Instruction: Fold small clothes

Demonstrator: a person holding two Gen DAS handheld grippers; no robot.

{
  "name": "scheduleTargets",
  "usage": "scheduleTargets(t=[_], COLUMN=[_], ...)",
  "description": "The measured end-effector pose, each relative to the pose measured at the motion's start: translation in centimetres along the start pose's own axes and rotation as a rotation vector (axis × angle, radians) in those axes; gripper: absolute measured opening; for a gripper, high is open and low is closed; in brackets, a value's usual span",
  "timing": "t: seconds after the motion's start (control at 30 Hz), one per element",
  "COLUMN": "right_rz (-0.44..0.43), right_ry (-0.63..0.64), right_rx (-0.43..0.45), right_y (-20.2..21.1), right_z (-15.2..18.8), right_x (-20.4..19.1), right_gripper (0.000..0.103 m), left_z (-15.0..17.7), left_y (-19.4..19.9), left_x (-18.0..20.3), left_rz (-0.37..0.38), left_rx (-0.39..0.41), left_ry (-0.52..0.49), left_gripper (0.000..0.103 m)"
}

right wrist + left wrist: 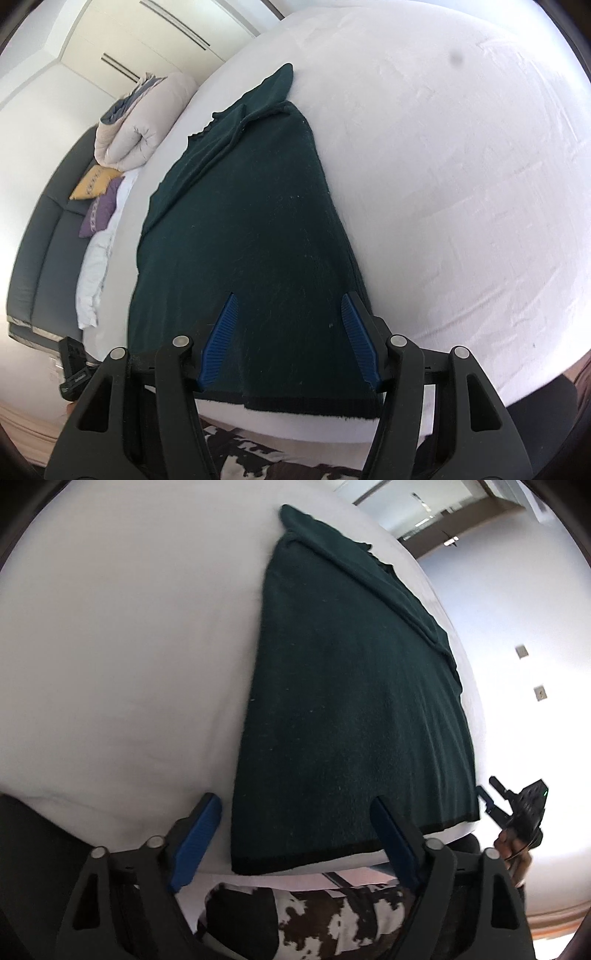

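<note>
A dark green knitted garment (347,701) lies flat on the white bed (122,657), hem toward me, a sleeve folded across its far end. My left gripper (295,805) is open, its blue fingers straddling the garment's near left corner, just above it. In the right wrist view the same garment (251,229) fills the middle. My right gripper (288,302) is open above the garment's near right part, holding nothing. The right gripper also shows in the left wrist view (491,801) at the garment's right edge.
A rolled beige duvet (144,118), a yellow cushion (92,182) and a purple cushion (101,210) lie at the head of the bed by a dark headboard (40,243). A cow-print rug (332,919) lies below the bed's near edge.
</note>
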State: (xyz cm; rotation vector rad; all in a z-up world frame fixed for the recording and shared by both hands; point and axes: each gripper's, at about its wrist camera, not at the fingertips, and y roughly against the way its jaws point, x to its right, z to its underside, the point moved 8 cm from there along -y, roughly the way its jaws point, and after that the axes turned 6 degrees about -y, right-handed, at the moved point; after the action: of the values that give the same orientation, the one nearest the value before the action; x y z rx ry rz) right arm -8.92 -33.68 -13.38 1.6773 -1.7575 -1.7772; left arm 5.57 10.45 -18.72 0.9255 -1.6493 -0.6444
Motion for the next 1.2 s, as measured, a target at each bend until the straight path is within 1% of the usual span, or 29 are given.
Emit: scheduleTargets(t=[0.03,0.1,0.13,0.17,0.2,0.27,0.33,0.4,0.43,0.53,0.57,0.6,0.67,0.73,0.87,0.93,1.0,1.03,1.07,1.1,1.13,1.2], right_rz=[-0.012,-0.023,-0.023,-0.026,-0.032,-0.032,-0.029,-0.018,-0.014,0.007,0.022,0.030,0.048,0.047,0.052,0.044,0.054,0.064,0.075,0.079,0.083,0.077], right_ry=[-0.016,-0.034,-0.039,-0.044,-0.047,-0.050,-0.054,-0.057,-0.058,-0.067,-0.075,-0.081,-0.104,-0.114,-0.081,-0.070,-0.041,-0.031,-0.025,-0.025,-0.025,-0.021], right_rx=[-0.002,-0.005,-0.006,-0.006,-0.005,-0.002,0.001,0.006,0.008,0.017,0.018,0.015,0.000,-0.035,-0.069,-0.096,-0.136,-0.146,-0.153,-0.153,-0.154,-0.150], right_y=[0.3,0.4,0.5,0.7,0.9,1.3,1.6,2.2,2.4,3.0,3.1,3.2,3.0,2.4,1.7,1.3,0.8,0.5,0.3,0.3,0.3,0.5], right_z=[0.1,0.0,-0.1,0.0,0.0,0.1,0.0,0.1,0.0,-0.2,-0.2,-0.3,-0.1,0.5,1.3,1.8,2.2,2.4,2.5,2.6,2.5,2.6], right_x=[0.2,0.4,0.5,0.6,0.7,0.8,1.1,1.4,1.6,2.3,2.7,3.0,3.9,4.4,3.9,3.4,2.8,2.8,2.9,2.9,3.0,2.8], right_gripper=[0.057,0.057,0.057,0.057,0.057,0.057,0.057,0.057,0.057,0.057,0.057,0.057,0.057,0.057,0.057,0.050,0.035,0.031,0.024,0.013,0.010,0.007], left_z=[0.0,-0.1,0.0,0.1,0.3,0.1,0.1,0.2,0.2,0.4,0.4,0.3,0.4,0.3,0.3,0.2,0.5,0.5,0.4,0.5,0.5,0.7], left_y=[-0.1,-0.4,-0.5,-0.6,-0.7,-0.7,-0.3,-0.1,0.1,0.5,0.6,0.7,0.9,1.0,1.4,1.3,1.5,1.6,1.6,1.8,1.9,2.4], left_x=[-0.1,-0.2,-0.3,-0.4,-0.6,-1.2,-1.6,-2.0,-2.1,-2.2,-2.0,-1.8,-1.5,-1.2,-1.2,-1.2,-1.4,-1.5,-1.6,-1.7,-1.7,-1.6], left_rz=[0.014,0.040,0.067,0.086,0.107,0.159,0.257,0.299,0.309,0.332,0.341,0.343,0.335,0.313,0.283,0.277,0.272,0.272,0.272,0.273,0.272,0.272], left_rx=[-0.012,-0.033,-0.049,-0.057,-0.061,-0.050,-0.016,0.020,0.036,0.073,0.081,0.087,0.097,0.109,0.128,0.132,0.139,0.142,0.144,0.146,0.148,0.155], left_ry=[0.012,0.039,0.060,0.078,0.102,0.154,0.221,0.260,0.265,0.269,0.267,0.259,0.244,0.219,0.197,0.193,0.195,0.198,0.201,0.204,0.204,0.204], left_gripper=[0.072,0.054,0.049,0.041,0.037,0.034,0.033,0.033,0.031,0.019,0.011,0.008,0.008,0.008,0.007,0.006,0.006,0.006,0.006,0.006,0.006,0.006])
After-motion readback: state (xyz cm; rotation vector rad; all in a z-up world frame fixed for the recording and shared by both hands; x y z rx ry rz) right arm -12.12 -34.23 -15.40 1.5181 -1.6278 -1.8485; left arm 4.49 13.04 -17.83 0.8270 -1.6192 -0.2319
